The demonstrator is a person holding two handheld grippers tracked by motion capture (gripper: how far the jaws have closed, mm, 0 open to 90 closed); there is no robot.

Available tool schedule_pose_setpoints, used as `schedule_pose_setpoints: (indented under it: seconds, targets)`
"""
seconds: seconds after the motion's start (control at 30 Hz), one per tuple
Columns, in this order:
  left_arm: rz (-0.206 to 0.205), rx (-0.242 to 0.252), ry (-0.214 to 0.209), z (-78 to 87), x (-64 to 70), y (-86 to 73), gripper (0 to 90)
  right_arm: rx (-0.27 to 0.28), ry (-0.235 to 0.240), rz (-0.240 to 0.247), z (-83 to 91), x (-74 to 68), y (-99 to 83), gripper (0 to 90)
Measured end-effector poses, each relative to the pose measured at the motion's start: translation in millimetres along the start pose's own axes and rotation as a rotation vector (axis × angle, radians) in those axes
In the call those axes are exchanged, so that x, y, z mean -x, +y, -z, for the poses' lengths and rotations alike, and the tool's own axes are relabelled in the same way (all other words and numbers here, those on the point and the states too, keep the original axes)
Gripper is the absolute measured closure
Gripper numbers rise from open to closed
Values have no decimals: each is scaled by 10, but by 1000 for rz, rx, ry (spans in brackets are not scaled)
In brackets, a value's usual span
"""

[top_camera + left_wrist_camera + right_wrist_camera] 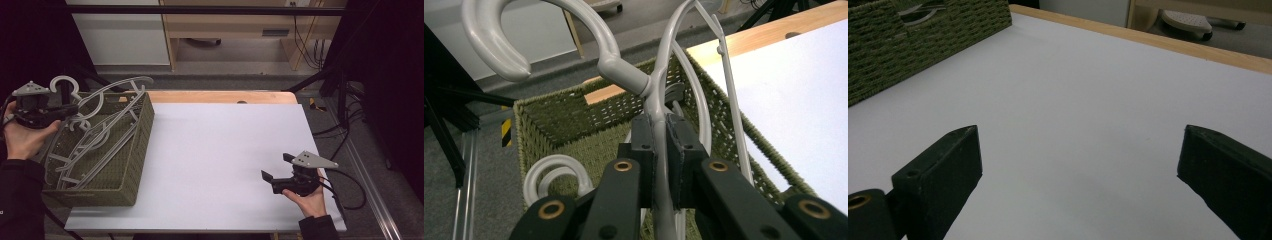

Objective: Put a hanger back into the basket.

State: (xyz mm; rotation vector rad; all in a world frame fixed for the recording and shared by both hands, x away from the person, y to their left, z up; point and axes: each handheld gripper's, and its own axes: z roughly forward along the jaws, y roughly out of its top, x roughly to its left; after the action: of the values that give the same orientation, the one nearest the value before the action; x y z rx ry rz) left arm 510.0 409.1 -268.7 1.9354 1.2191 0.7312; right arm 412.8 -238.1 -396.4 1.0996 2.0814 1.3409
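Note:
An olive woven basket stands on the left of the table and holds several grey plastic hangers. My left gripper is over the basket's far left corner, shut on the neck of one grey hanger. That hanger is raised, its hook above the rim. In the left gripper view the jaws pinch the hanger just below its hook, over the basket. My right gripper hovers low over the table's right side, open with nothing in it.
A white sheet covers the table, with a wooden strip along the far edge. Hooks of other hangers lie in the basket. The basket's corner is far from the right gripper. Cables trail off the right edge.

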Motion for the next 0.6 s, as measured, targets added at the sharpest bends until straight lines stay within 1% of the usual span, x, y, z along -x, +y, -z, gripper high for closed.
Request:
schedule_pose_setpoints:
  seconds: [0.17, 0.33, 0.37, 0.6]
  targets:
    - [-12, -29, -1, -73, -62, -86, 832, 2, -3, 4, 2, 13, -3, 42]
    - [-11, -34, 2, -102, -118, -166, 832, 7, -5, 5, 10, 18, 0, 40]
    - [-17, -38, 5, -101, -134, -180, 832, 7, -5, 5, 10, 18, 0, 40]
    - [-2, -47, 18, -101, -249, -273, 831, 0, -6, 4, -1, 20, -5, 41]
